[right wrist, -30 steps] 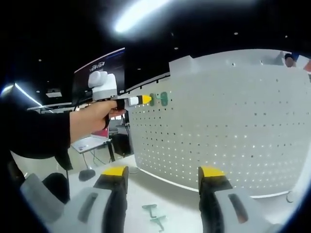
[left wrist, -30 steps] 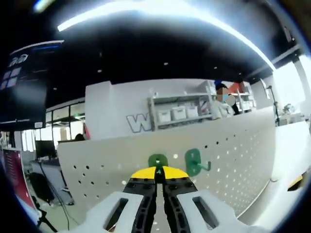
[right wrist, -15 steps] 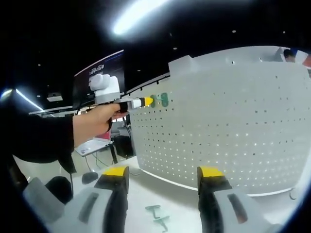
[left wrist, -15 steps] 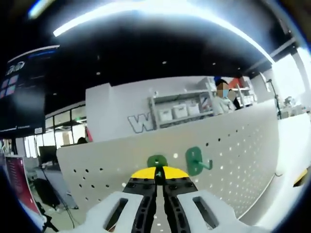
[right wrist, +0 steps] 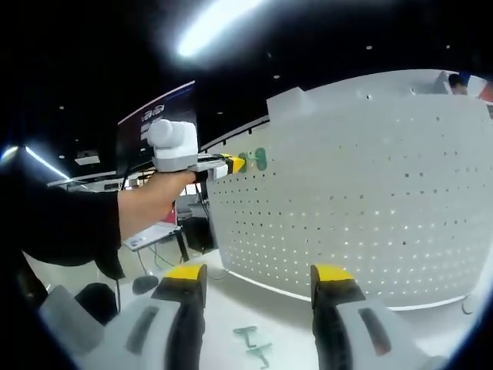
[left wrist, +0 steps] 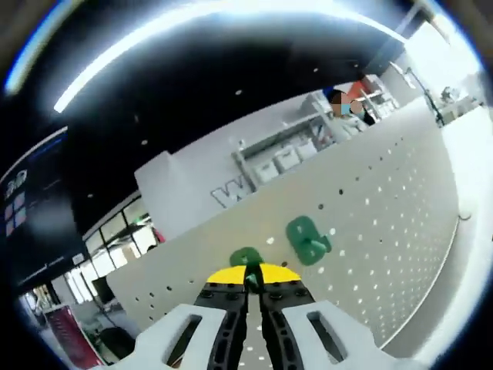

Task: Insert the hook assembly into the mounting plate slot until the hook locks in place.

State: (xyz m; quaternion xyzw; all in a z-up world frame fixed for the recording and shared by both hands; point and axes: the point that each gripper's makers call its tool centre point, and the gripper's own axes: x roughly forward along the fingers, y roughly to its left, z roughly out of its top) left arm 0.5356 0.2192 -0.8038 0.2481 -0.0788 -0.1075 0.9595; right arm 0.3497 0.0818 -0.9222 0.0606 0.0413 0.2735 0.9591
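Note:
A white pegboard (left wrist: 385, 208) stands upright ahead of me as the mounting plate. My left gripper (left wrist: 248, 276) is shut, and a green hook (left wrist: 246, 258) sits at its yellow tips, pressed against the board near its top edge. A second green hook (left wrist: 308, 237) hangs on the board just to the right. In the right gripper view, a hand holds the left gripper (right wrist: 231, 163) against the pegboard (right wrist: 362, 193), with the held hook (right wrist: 243, 160) beside the hanging hook (right wrist: 259, 158). My right gripper (right wrist: 258, 281) is open, low over the table, and holds nothing.
Two spare green hooks (right wrist: 253, 344) lie on the white table (right wrist: 231, 308) in front of the pegboard's base. A dark sleeve (right wrist: 54, 231) fills the left side. Shelves (left wrist: 285, 154) and a person stand behind the board.
The left gripper has rolled, so its view now tilts and the pegboard slants. It stays shut on the hook at the board. The right gripper has barely moved.

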